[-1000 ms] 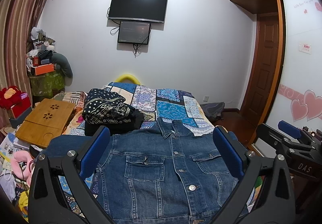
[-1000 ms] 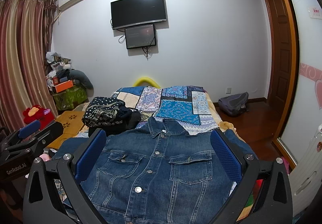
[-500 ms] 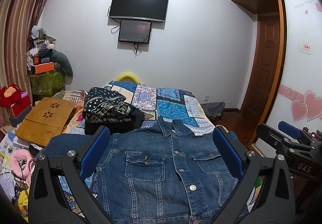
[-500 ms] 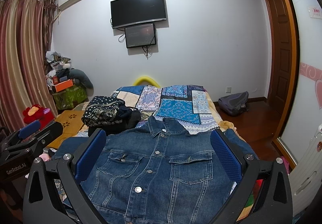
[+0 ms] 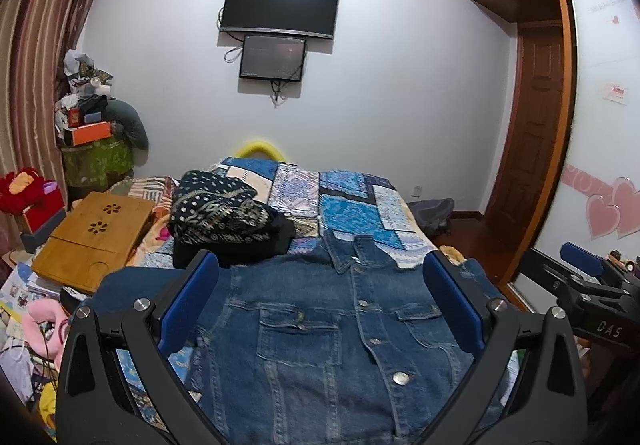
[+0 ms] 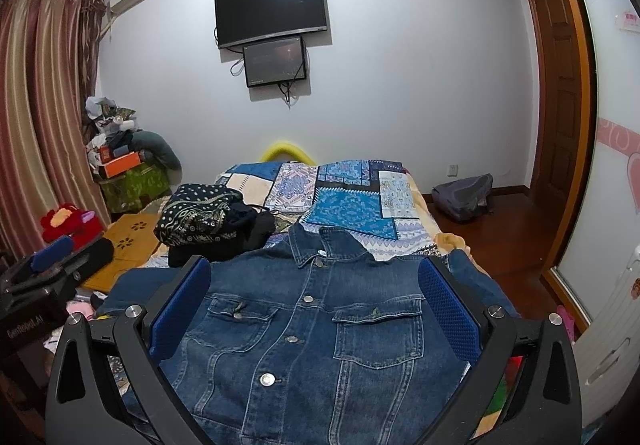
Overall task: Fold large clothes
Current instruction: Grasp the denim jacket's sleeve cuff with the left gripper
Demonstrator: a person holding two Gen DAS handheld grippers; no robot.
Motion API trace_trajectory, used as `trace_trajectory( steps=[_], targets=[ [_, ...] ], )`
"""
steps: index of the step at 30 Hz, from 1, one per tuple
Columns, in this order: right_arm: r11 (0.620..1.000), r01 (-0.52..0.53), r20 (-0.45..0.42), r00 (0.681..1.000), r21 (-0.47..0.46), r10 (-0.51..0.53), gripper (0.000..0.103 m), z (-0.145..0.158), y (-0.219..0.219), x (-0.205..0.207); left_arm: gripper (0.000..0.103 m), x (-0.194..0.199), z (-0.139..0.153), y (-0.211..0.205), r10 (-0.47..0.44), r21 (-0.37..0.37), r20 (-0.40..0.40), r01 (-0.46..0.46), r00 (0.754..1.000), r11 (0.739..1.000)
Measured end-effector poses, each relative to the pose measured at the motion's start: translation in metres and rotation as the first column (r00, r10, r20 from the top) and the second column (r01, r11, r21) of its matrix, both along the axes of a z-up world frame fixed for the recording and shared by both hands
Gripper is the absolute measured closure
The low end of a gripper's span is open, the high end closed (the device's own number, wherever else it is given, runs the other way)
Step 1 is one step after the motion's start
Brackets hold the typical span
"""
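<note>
A denim jacket (image 6: 304, 329) is spread face up and buttoned on the near end of the bed (image 6: 352, 205), collar far. No fold is begun. The left gripper (image 5: 320, 301) and right gripper (image 6: 314, 301) are held wide open above it, empty; a sleeve should be gripped next.

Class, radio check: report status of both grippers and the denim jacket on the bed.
Left gripper open, empty. Right gripper open, empty. Denim jacket flat, buttoned, unfolded. Dark clothes pile lies beyond its collar.
</note>
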State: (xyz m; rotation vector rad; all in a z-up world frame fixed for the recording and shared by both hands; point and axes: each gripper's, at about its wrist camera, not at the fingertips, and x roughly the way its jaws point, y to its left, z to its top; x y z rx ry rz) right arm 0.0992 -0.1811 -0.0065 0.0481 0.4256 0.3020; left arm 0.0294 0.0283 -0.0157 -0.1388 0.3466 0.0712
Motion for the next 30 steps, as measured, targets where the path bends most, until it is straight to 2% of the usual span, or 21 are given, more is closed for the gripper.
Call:
trace_trajectory(
  steps=[5,9,14,18,21,22,23,25,29,30],
  targets=[
    [1.000,0.005,-0.012,1.000,-0.019,-0.005,0.000,-0.003,0.002,0.018,0.000,0.017,0.000,0.044,0.084,-0.012,-0.004,-0.084,0.996,0.996],
    [0.999,0.011,-0.032,0.999,-0.036,-0.012,0.000,-0.010,0.005,0.039,0.000,0.032,-0.011,0.089,0.205,-0.008,-0.033,-0.205,0.978,0.979],
    [0.998,0.017,-0.067,0.998,-0.060,-0.021,0.000,-0.021,0.009,0.063,0.000,0.052,-0.043,0.159,0.307,-0.050,-0.135,-0.316,0.942,0.947],
    [0.995,0.024,-0.105,0.994,-0.095,-0.034,0.000,-0.036,0.013,0.087,0.000,0.065,-0.087,0.222,0.347,-0.135,-0.281,-0.394,0.895,0.909],
    [0.992,0.024,-0.148,0.988,-0.120,-0.042,0.000,-0.048,0.014,0.106,0.001,0.068,-0.126,0.267,0.333,-0.248,-0.395,-0.448,0.856,0.859],
    [0.992,0.023,-0.169,0.985,-0.126,-0.045,0.000,-0.053,0.014,0.113,0.003,0.069,-0.142,0.281,0.319,-0.296,-0.430,-0.466,0.845,0.834],
    [0.991,0.023,-0.187,0.981,-0.131,-0.048,0.000,-0.057,0.015,0.119,0.004,0.069,-0.157,0.294,0.309,-0.339,-0.457,-0.485,0.834,0.806],
    [0.991,0.015,-0.222,0.974,-0.135,-0.045,0.000,-0.066,0.016,0.129,0.014,0.067,-0.181,0.314,0.287,-0.406,-0.499,-0.513,0.818,0.756],
    [0.992,0.003,-0.291,0.956,-0.124,-0.039,0.000,-0.080,0.019,0.141,0.019,0.061,-0.226,0.343,0.227,-0.543,-0.557,-0.557,0.799,0.629],
    [0.993,0.000,-0.303,0.952,-0.122,-0.038,0.000,-0.083,0.021,0.143,0.024,0.059,-0.235,0.347,0.219,-0.564,-0.567,-0.568,0.794,0.600]
  ],
)
